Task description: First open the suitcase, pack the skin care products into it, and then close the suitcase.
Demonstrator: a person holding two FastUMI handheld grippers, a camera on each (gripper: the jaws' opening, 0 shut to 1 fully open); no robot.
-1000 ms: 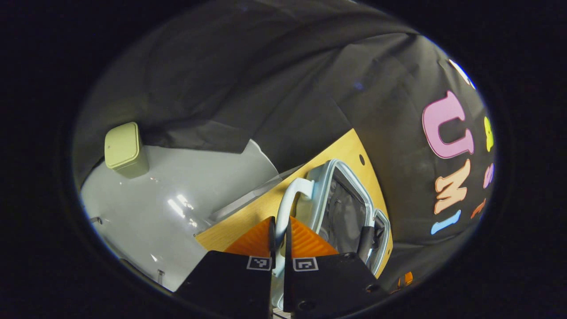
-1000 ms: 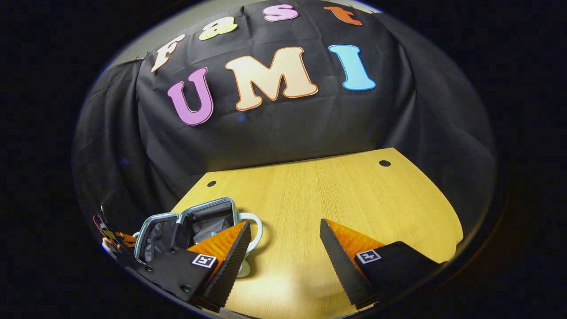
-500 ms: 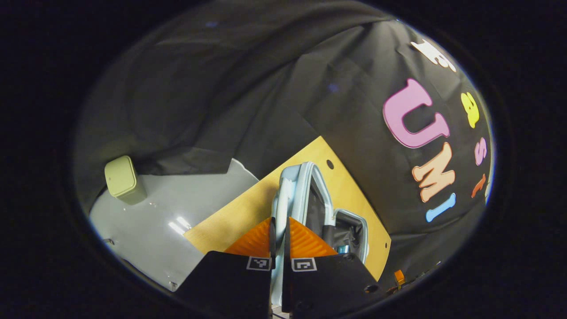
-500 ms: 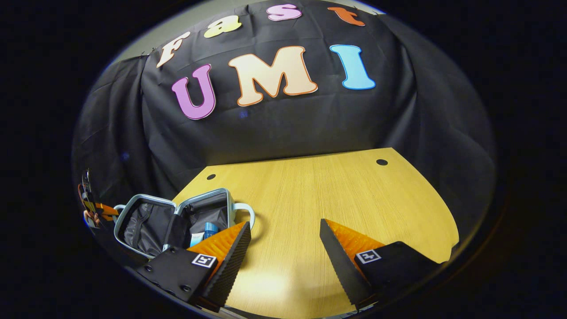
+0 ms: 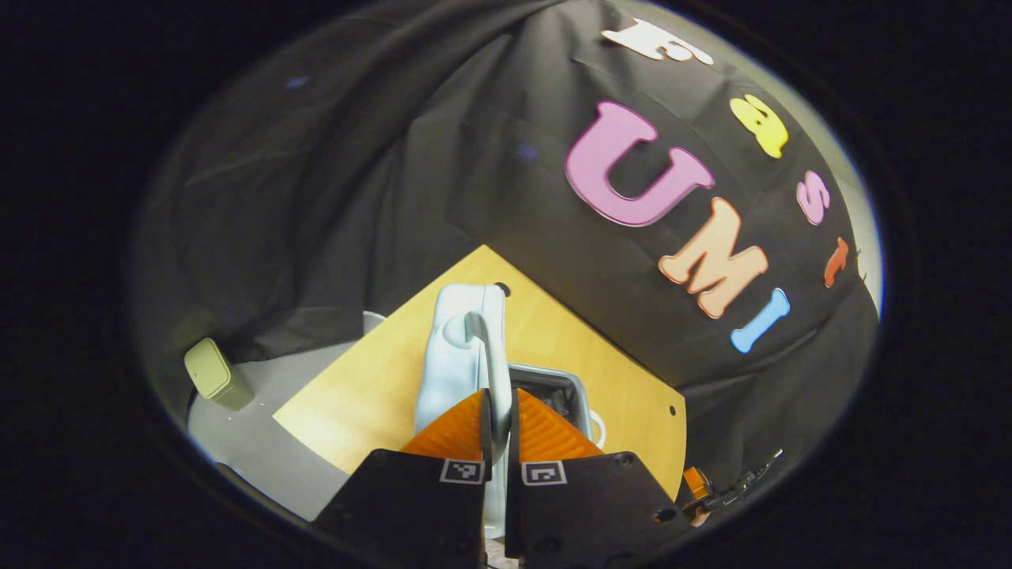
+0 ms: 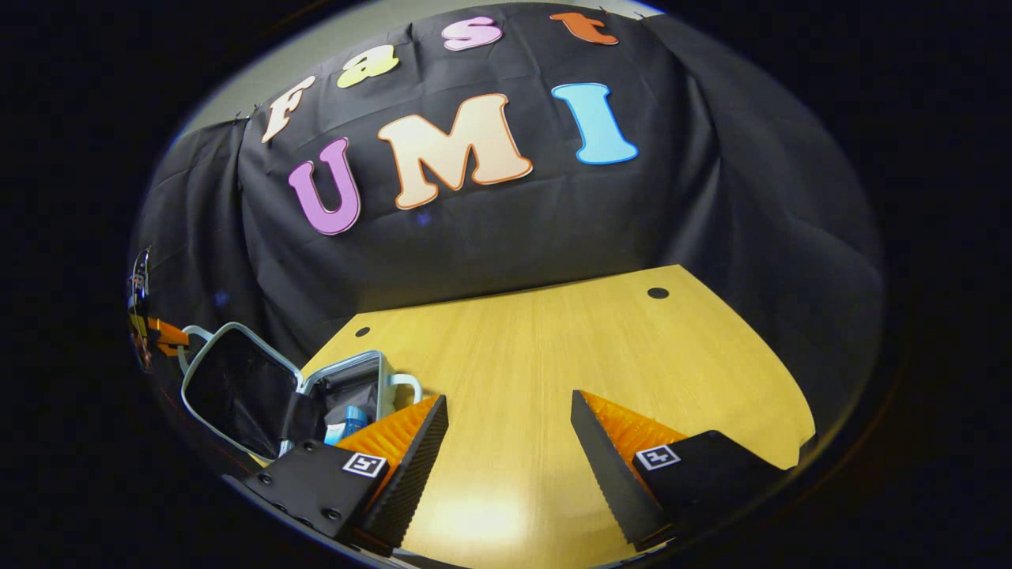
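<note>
The suitcase point(image 6: 300, 391) is standing half open, its lid's handle point(image 5: 484, 348) clamped in the left hand-held gripper point(image 5: 499, 415). The right hand-held gripper point(image 6: 506, 435) is hanging apart over the counter point(image 6: 601, 348), farther off.

Your suitcase point(image 6: 261, 387) sits on the table point(image 6: 553, 356) at about 8 o'clock in your right gripper view, near the table's left edge. Its lid point(image 6: 233, 387) stands up at 9 o'clock of the base, and the skin care products point(image 6: 346, 425) lie inside the base. Your right gripper point(image 6: 506, 466) hovers over bare table at 6 o'clock, to the right of the case. In your left gripper view, your left gripper point(image 5: 498, 431) is at 6 o'clock, pinching the lid's handle point(image 5: 489, 371), with a small bin point(image 5: 209, 373) on the floor out at 9 o'clock.
</note>
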